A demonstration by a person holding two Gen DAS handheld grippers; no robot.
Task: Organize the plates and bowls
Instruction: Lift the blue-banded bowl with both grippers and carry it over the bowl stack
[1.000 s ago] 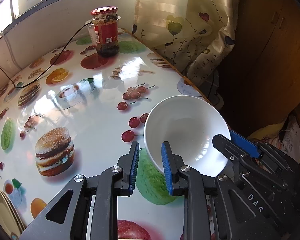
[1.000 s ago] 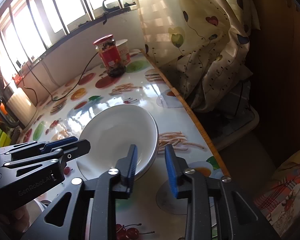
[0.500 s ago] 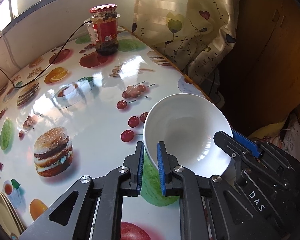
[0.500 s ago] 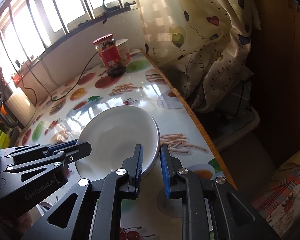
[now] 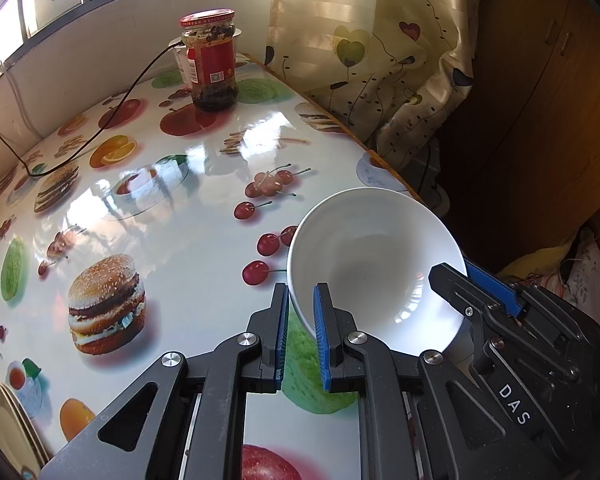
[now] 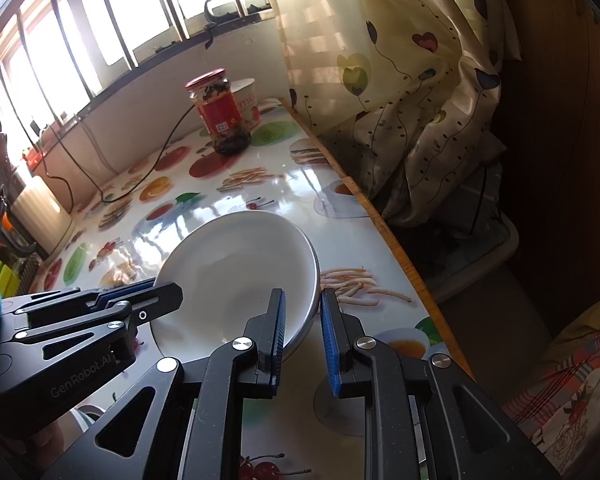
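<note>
white bowl (image 5: 374, 264) tilted near right table edge (image 6: 384, 228) | left gripper (image 5: 300, 320) clamped on near-left rim | right gripper (image 6: 302, 320) nipped on opposite rim | stage: grasp made, lift pending | remaining: carry to plate stack (image 5: 4, 420), far left

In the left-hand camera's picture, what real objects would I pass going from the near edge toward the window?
Left gripper pinching the white bowl's rim → white bowl → black cable → red-lidded jar. The burgers, cherries and fruit are only printed on the tablecloth.
</note>
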